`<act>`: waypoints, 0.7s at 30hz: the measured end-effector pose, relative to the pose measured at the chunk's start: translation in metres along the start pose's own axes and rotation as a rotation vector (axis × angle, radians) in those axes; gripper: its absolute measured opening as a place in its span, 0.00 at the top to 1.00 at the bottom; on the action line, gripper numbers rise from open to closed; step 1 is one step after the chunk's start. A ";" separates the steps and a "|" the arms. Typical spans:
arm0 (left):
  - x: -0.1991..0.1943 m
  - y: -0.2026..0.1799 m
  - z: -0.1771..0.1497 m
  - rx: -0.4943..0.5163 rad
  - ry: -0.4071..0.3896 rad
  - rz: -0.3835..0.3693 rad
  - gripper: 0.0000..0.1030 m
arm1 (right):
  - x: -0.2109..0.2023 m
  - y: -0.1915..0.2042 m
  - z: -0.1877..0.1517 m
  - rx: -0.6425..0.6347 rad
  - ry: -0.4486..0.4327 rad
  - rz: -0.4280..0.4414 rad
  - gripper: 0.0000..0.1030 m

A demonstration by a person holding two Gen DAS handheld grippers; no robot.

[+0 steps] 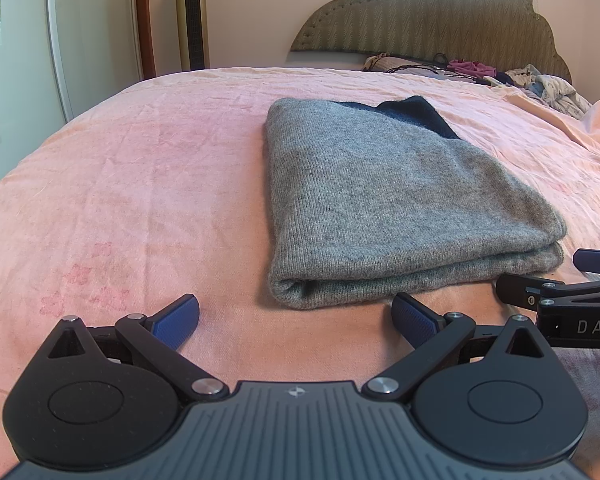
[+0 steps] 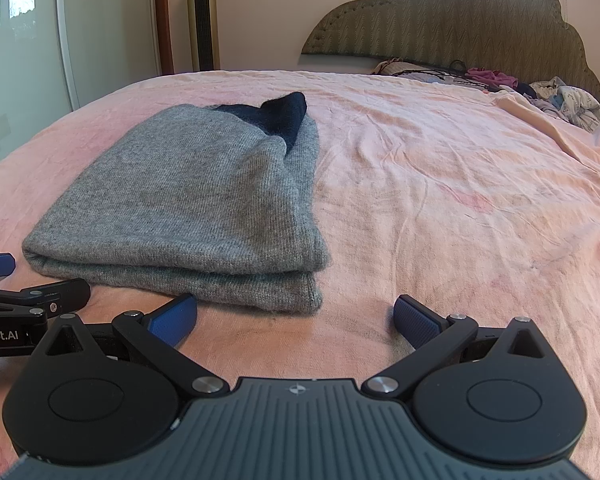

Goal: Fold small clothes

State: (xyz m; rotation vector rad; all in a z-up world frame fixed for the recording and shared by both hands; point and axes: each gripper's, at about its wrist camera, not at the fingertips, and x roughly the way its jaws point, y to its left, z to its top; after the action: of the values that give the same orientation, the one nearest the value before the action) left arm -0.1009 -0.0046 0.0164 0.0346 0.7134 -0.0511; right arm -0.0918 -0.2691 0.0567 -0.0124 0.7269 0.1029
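A grey knitted garment [image 1: 384, 196] lies folded in a thick rectangle on the pink bed sheet [image 1: 140, 184], with a dark navy part [image 1: 416, 114] showing at its far end. My left gripper [image 1: 296, 316] is open and empty, just in front of the garment's near left corner. My right gripper [image 2: 296, 316] is open and empty, in front of the garment's [image 2: 188, 200] near right corner. The right gripper also shows at the right edge of the left wrist view [image 1: 556, 280]. The left gripper shows at the left edge of the right wrist view [image 2: 20, 280].
A pile of loose clothes [image 1: 540, 84] lies at the head of the bed below the padded headboard [image 1: 440, 20]. A gold tower fan [image 1: 192, 16] and a glass sliding door [image 1: 24, 40] stand beyond the bed's left side. The sheet [image 2: 460, 184] spreads wrinkled to the right.
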 end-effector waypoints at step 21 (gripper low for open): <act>-0.001 -0.007 0.002 -0.002 0.019 0.011 0.00 | 0.000 0.000 0.000 0.001 0.000 0.000 0.00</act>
State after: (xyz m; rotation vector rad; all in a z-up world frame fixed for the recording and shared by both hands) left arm -0.1014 -0.0114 0.0184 0.0372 0.7322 -0.0395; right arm -0.0918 -0.2690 0.0567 -0.0119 0.7267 0.1026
